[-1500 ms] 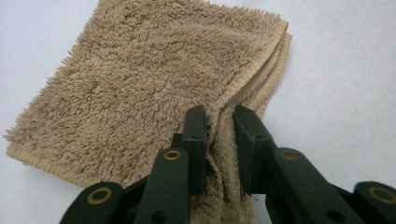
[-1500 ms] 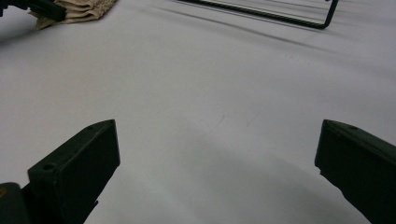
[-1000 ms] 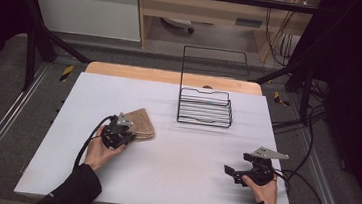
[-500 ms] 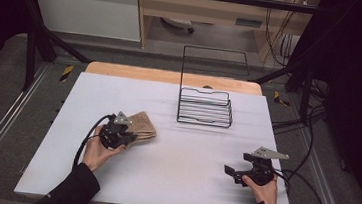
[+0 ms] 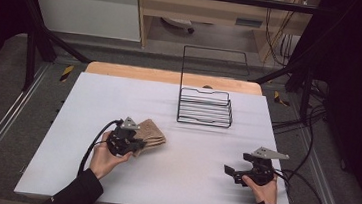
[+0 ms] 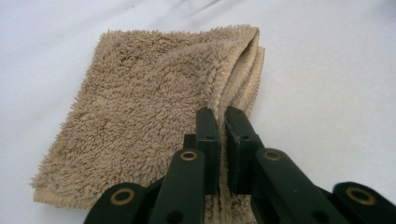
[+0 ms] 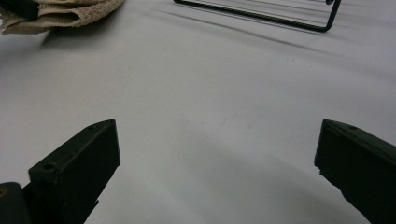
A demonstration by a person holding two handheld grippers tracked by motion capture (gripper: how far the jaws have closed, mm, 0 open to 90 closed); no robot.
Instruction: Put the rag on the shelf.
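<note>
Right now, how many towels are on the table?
1: a folded tan towel on the table's left half, pinched at its edge by the left gripper. None seen in the wire rack.

The left hand (image 5: 106,154) came in from the bottom of the high view, its dark sleeve angled up and inward, and wrapped the left gripper (image 5: 137,140) from below. That gripper pointed away from the person, with its grey plate on top and its cable looping back beside the wrist. Its jaws stood almost together, pinched on an edge of folded tan cloth (image 6: 140,116). The right hand (image 5: 262,187) held the right gripper (image 5: 231,171) low, turned toward the left gripper, with its jaws spread wide.
</note>
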